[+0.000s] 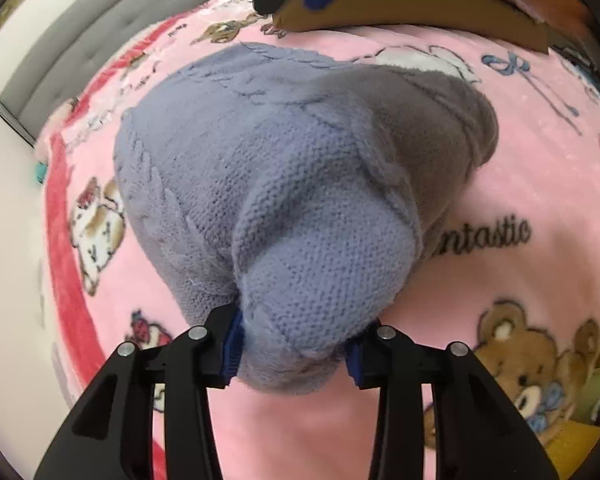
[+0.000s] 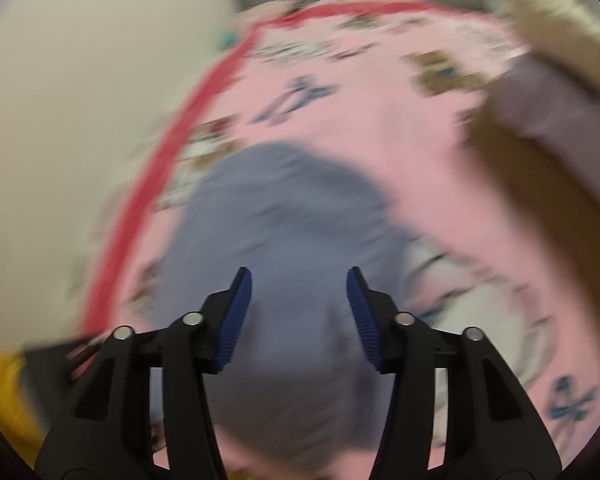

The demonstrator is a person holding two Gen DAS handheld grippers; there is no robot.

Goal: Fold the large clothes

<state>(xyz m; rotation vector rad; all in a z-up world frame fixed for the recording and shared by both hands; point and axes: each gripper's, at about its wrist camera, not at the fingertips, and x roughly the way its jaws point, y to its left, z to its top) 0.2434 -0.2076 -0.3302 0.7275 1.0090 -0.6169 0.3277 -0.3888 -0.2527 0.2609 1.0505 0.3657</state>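
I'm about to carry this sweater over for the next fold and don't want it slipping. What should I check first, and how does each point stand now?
1. Left gripper jaws closed on the blue knit sweater: ok, a thick bunch sits between them.
2. Right gripper holding fabric: not ok, jaws apart, nothing between them.
3. Right gripper above the sweater: ok.
4. Sweater lying flat on the pink blanket: not ok, it is bunched and lifted.
5. Right view sharp enough to choose a grasp point: not ok, blurred.
6. Sleeve positions: cannot tell.

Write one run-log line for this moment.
left gripper: shut on sweater | right gripper: open, above sweater | blanket: under sweater
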